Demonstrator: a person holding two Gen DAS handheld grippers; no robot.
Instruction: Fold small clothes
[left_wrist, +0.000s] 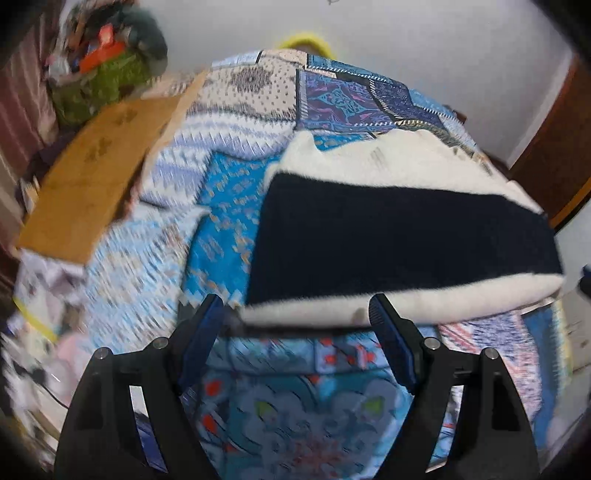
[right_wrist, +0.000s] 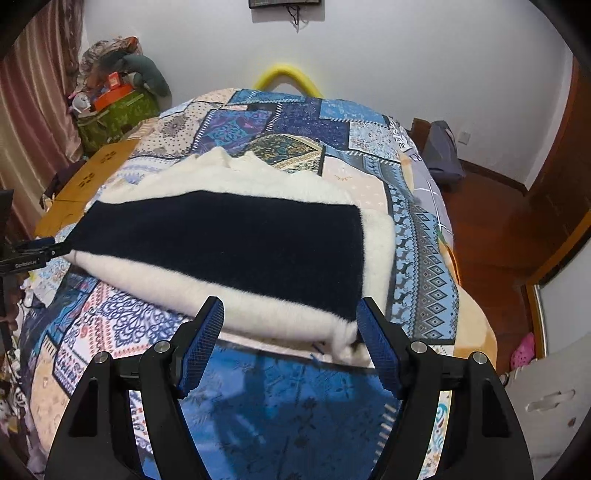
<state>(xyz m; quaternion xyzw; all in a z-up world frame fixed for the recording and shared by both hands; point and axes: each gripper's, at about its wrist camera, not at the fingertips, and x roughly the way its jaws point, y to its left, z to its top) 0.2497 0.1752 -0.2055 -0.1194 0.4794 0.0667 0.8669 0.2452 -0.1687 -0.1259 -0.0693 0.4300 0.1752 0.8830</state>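
A fluffy white garment with a wide dark navy band (left_wrist: 402, 236) lies partly folded on the patchwork bed cover (left_wrist: 236, 206). It also shows in the right wrist view (right_wrist: 229, 243), its white near edge (right_wrist: 280, 317) toward me. My left gripper (left_wrist: 295, 314) is open and empty, its fingertips just short of the garment's near edge. My right gripper (right_wrist: 290, 317) is open and empty, its jaws on either side of the garment's near right corner without closing on it. The left gripper also shows at the far left of the right wrist view (right_wrist: 33, 251).
A brown cardboard sheet (left_wrist: 99, 173) lies along the bed's left side. A green bag with clutter (right_wrist: 114, 114) stands by the curtain. A yellow arc (right_wrist: 288, 77) rises behind the bed. Wooden floor (right_wrist: 491, 229) and a door are at the right.
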